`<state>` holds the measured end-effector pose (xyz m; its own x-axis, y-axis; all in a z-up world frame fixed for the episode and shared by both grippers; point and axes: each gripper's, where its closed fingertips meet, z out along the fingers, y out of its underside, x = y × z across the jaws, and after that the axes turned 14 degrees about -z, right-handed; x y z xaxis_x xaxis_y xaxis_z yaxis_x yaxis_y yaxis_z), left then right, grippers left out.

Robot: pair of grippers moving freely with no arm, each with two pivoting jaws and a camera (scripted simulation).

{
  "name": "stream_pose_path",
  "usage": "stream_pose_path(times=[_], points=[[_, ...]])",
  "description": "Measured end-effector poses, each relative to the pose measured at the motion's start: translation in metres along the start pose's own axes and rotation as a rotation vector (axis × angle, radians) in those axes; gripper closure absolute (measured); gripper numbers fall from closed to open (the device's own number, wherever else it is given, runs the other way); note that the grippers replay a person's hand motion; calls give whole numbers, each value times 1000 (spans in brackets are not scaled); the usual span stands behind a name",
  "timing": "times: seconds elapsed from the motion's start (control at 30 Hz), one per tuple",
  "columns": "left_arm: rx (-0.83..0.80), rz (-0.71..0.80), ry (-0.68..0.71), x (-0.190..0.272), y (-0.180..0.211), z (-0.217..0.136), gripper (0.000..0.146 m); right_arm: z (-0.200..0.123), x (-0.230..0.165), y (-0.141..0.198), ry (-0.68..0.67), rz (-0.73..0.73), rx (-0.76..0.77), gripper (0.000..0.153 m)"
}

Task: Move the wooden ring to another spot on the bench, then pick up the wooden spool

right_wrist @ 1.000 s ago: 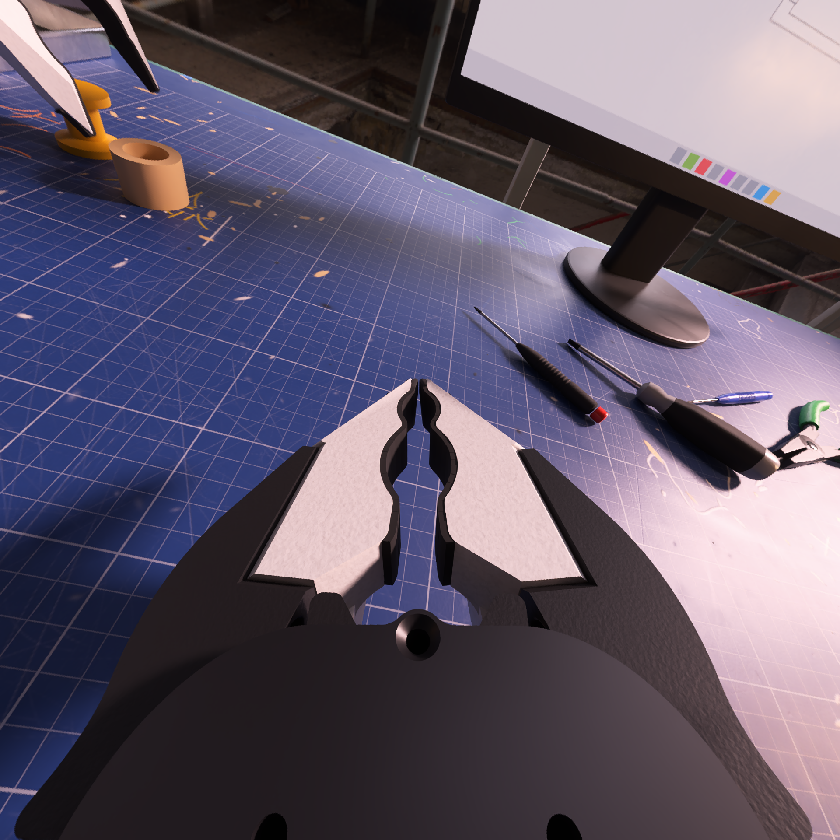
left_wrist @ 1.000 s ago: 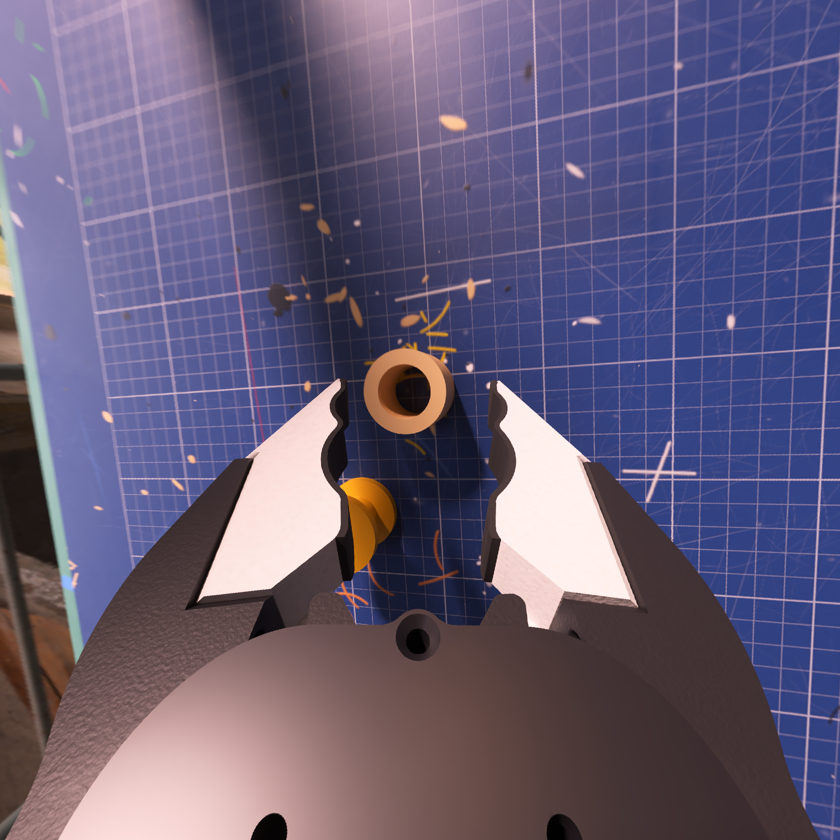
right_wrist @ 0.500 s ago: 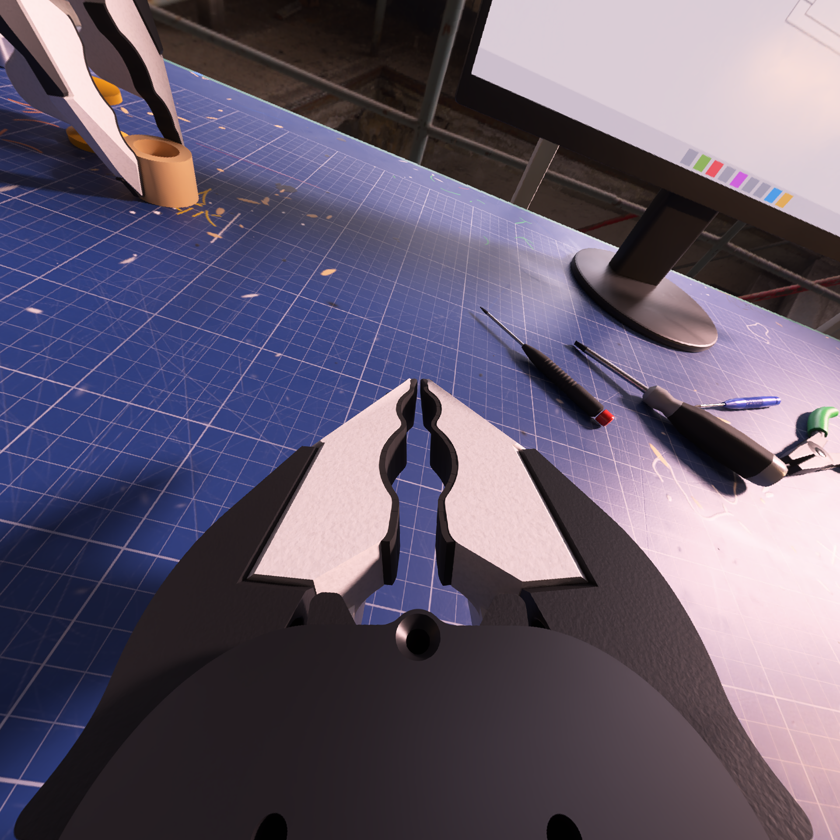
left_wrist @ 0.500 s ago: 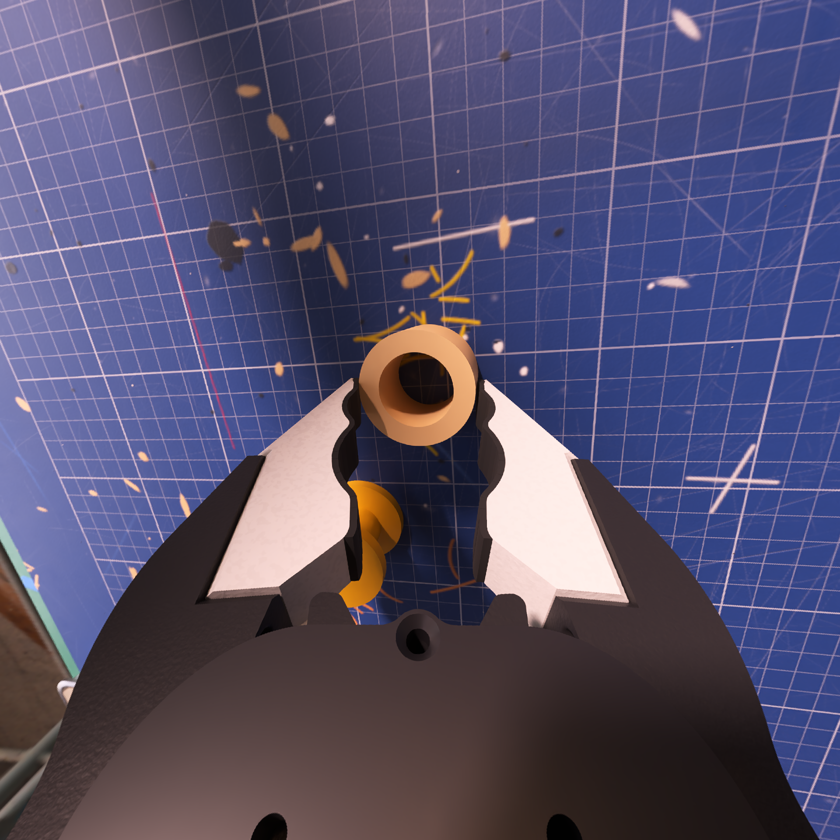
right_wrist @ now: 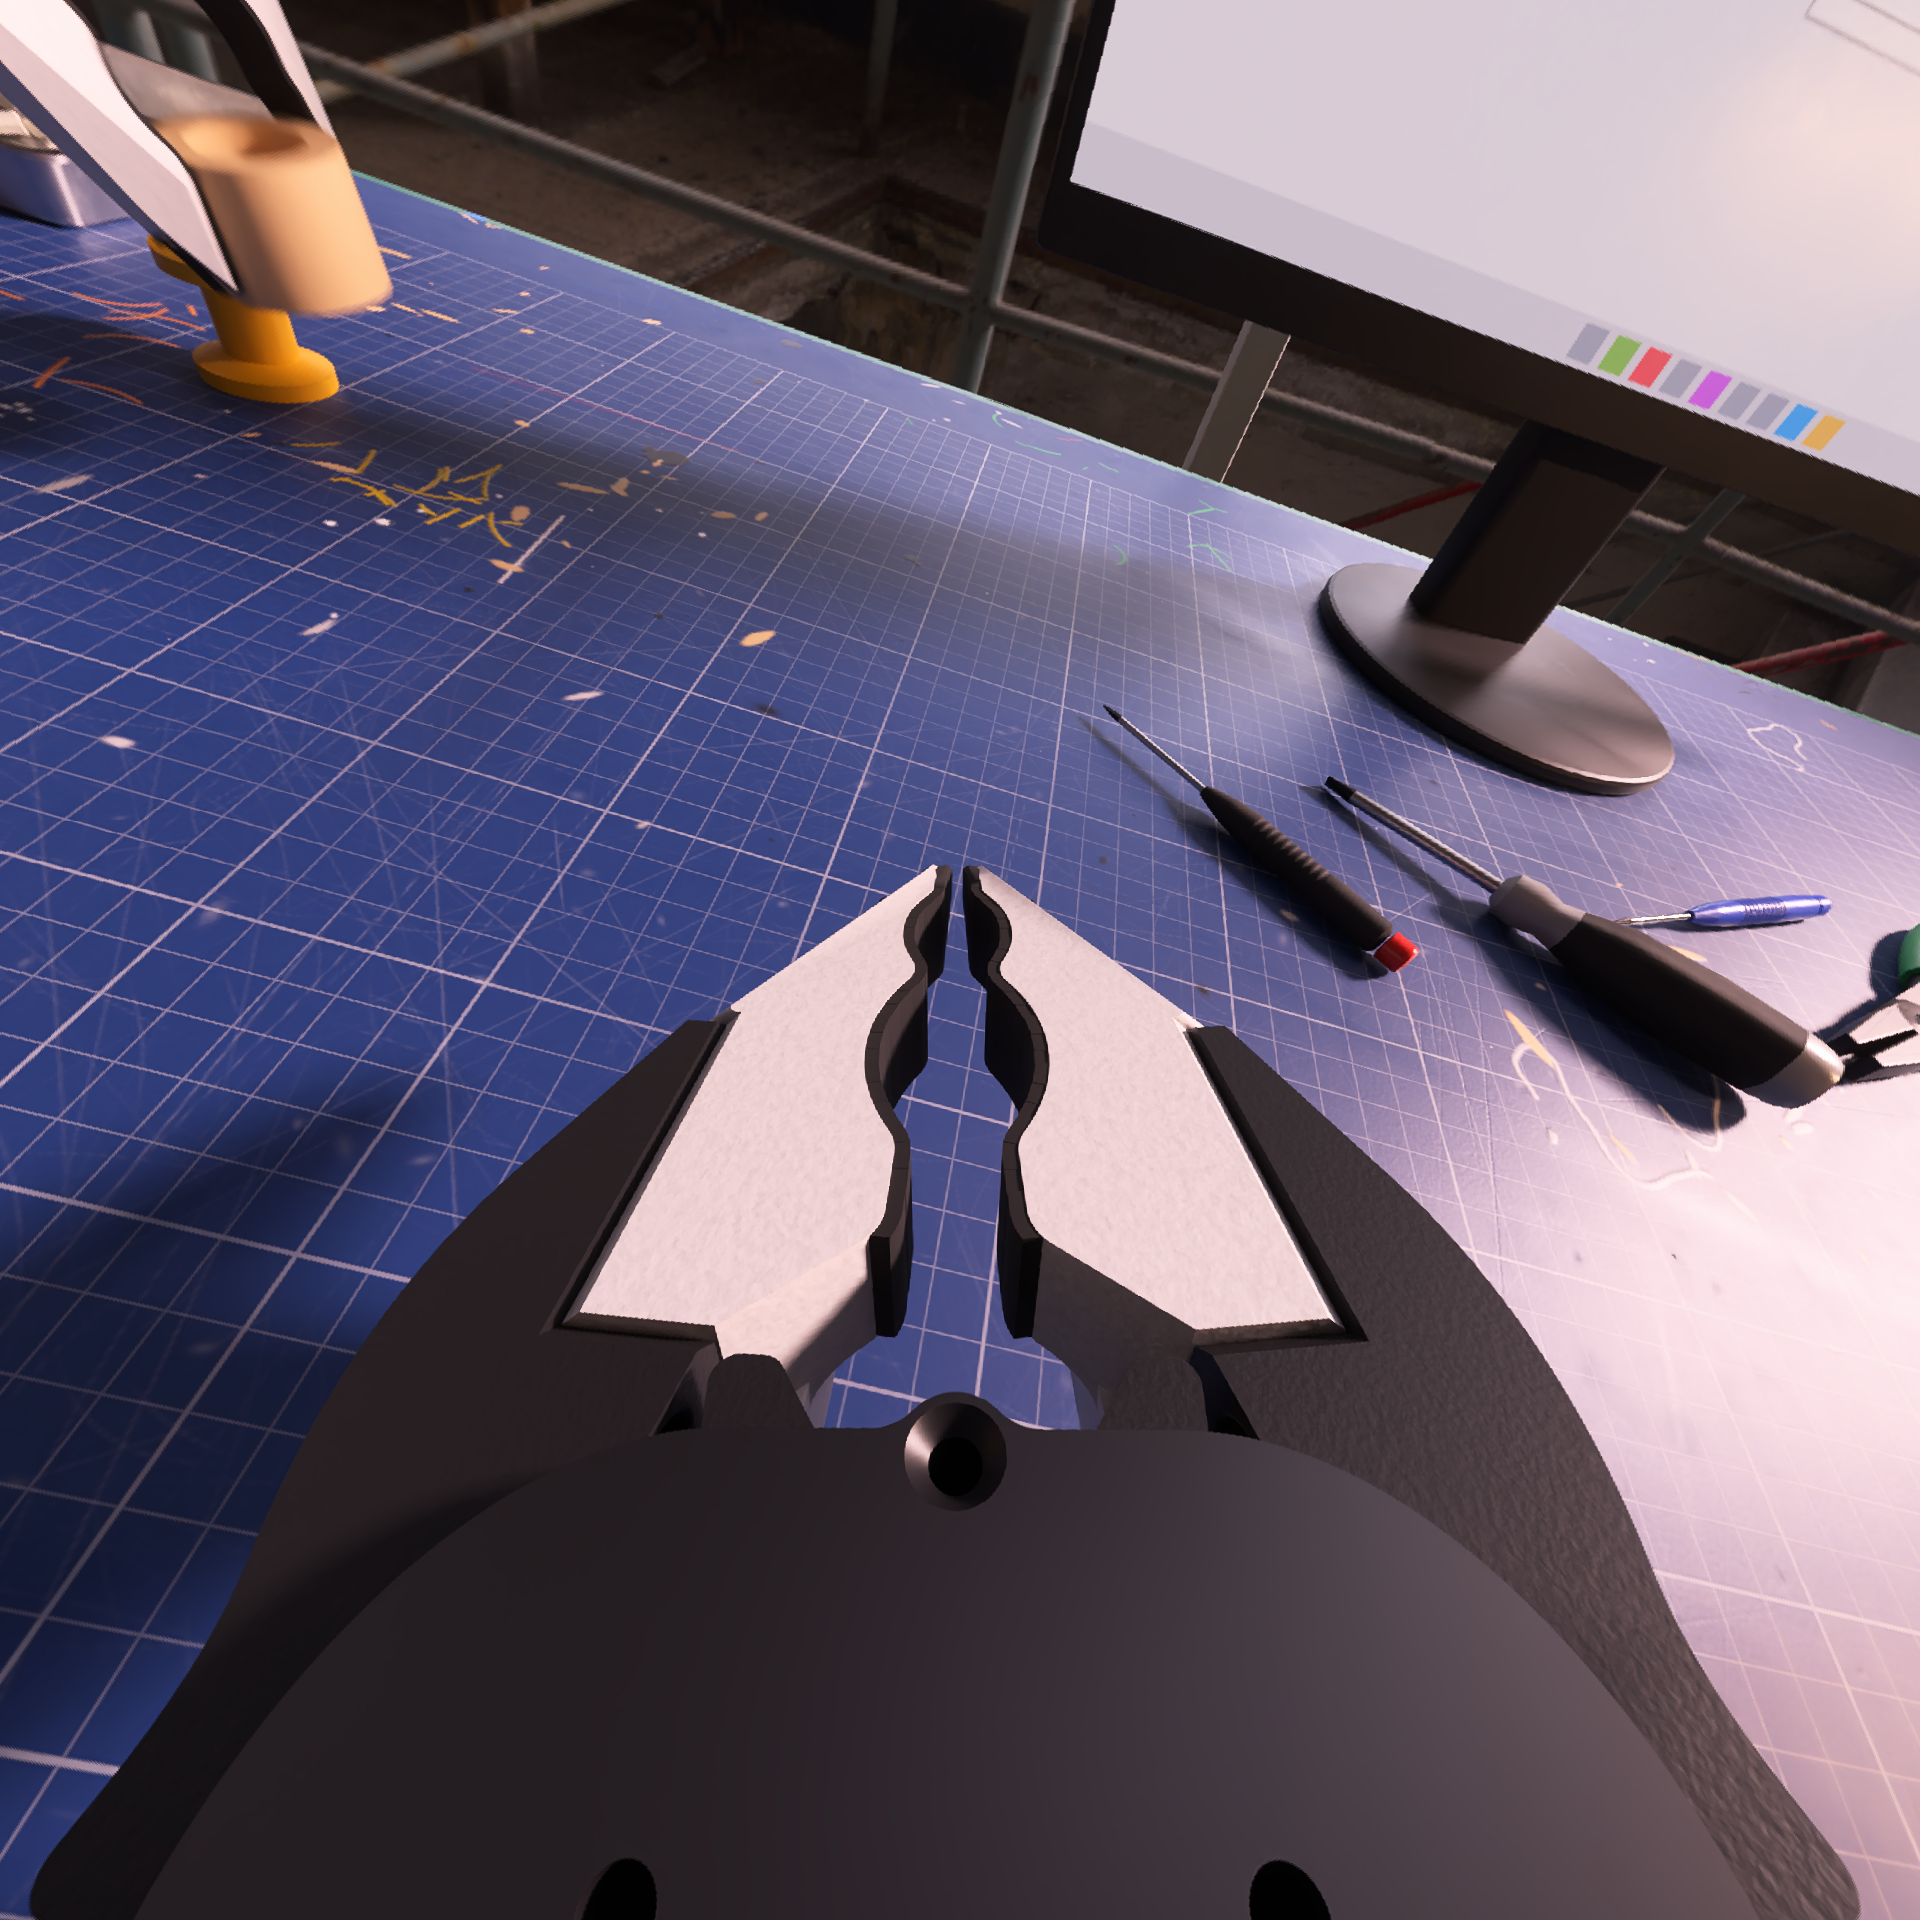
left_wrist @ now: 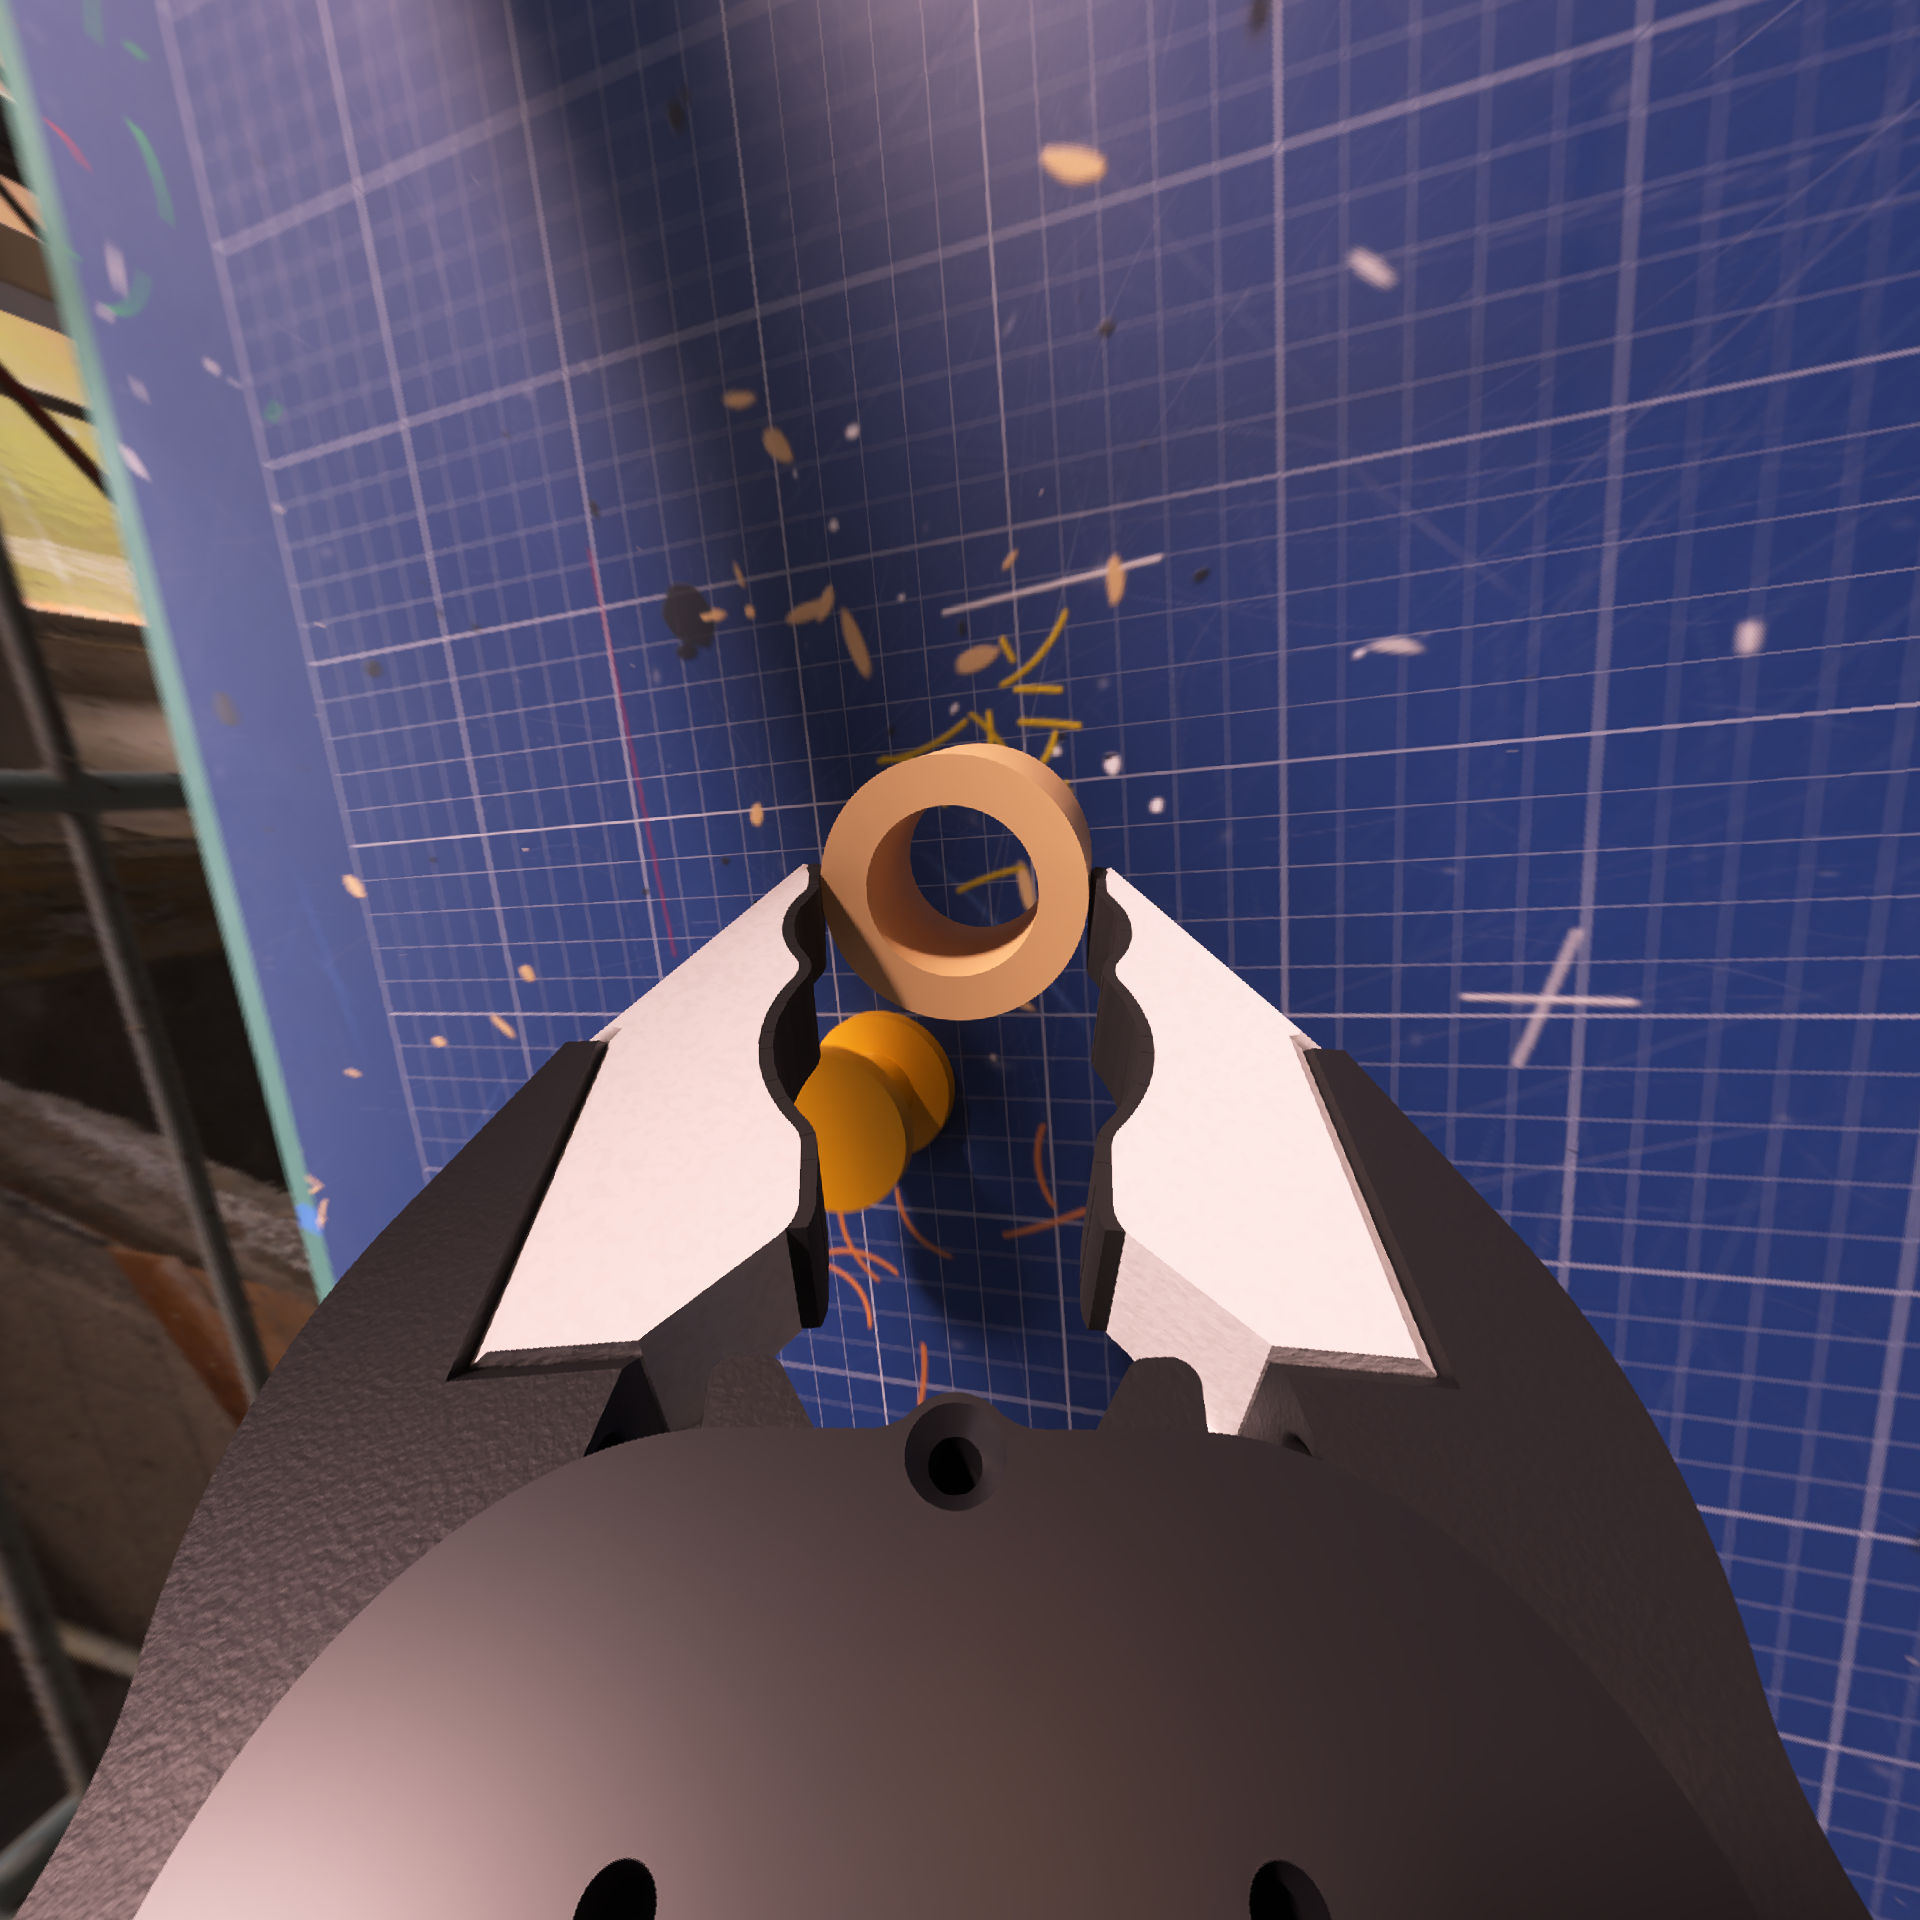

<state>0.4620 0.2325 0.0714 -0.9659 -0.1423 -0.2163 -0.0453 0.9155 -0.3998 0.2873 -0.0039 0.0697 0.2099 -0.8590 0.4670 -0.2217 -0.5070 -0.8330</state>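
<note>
Left gripper [left_wrist: 956, 883] is pinching the wooden ring [left_wrist: 956, 881] between its 2 fingertips, jaws closed only to the ring's width, and is carrying it clear of the blue cutting mat [left_wrist: 1455, 520], near the desk's far left corner as the right wrist view shows it. The ring's bore is running along the line of the fingers, so the mat is showing through the hole. The orange wooden spool [left_wrist: 873, 1107] is standing upright just below and behind the ring, toward the left finger, its long axis vertical, wide foot on the mat. Right gripper [right_wrist: 957, 883] is hanging over mid-desk with jaws nearly touching and holding nothing, well apart from both pieces; the left one is far nearer the spool. 2 screwdrivers [right_wrist: 1299, 862] and a monitor stand [right_wrist: 1496, 675] are sitting toward the far right edge
</note>
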Motion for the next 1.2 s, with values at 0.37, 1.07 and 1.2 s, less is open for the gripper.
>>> stream_pose_path(times=[0.37, 1.07, 1.2], points=[[228, 388, 122, 152, -87, -77, 95, -5, 25, 13, -2, -31, 19, 149], [139, 770, 459, 317, -110, 16, 95, -11, 41, 25, -14, -57, 25, 150], [117, 786, 474, 320, -105, 23, 95, -11, 40, 25, -15, -63, 23, 149]])
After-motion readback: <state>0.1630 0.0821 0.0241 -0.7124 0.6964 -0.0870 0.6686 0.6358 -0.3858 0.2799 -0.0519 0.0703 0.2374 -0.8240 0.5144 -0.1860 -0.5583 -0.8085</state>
